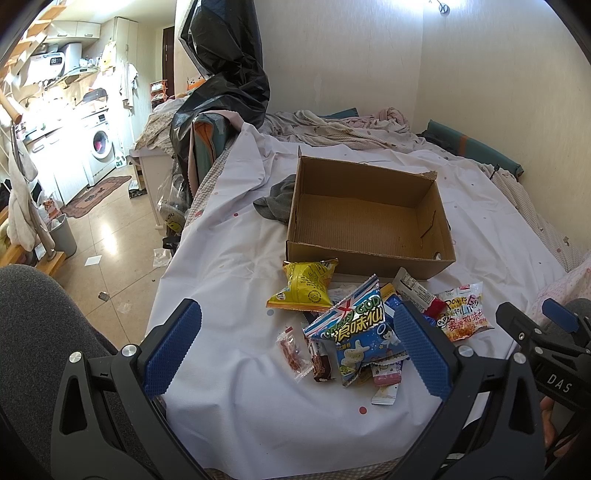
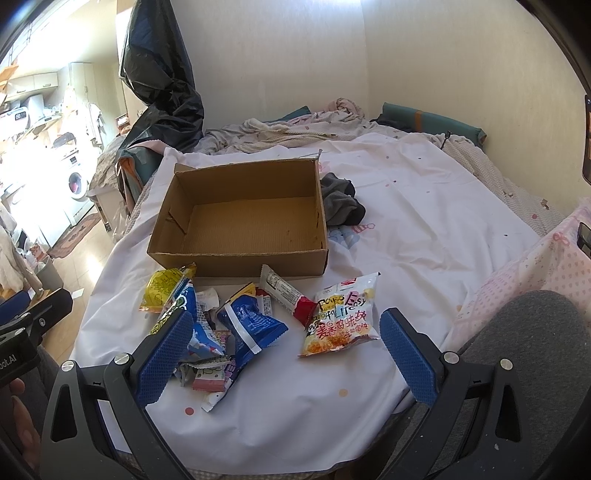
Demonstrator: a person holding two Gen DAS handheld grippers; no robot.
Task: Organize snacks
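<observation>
both claws (image 1: 297,347) (image 2: 284,354) wide, above snacks (image 2: 255,325).

a lived-in home: rumpled bed (image 1: 258,406), washing machine (image 1: 100,144), kitchen cabinets (image 1: 77,29).

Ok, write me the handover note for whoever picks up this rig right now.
Left gripper: open, holding nothing, over the snack pile.
Right gripper: open, holding nothing, near the white-and-orange packet.
Cardboard box: on the white sheet, nothing inside.
Snacks: all loose in front of the box, including the yellow bag and blue bag.
Done: nothing boxed.
Left: every snack still to sort.
</observation>
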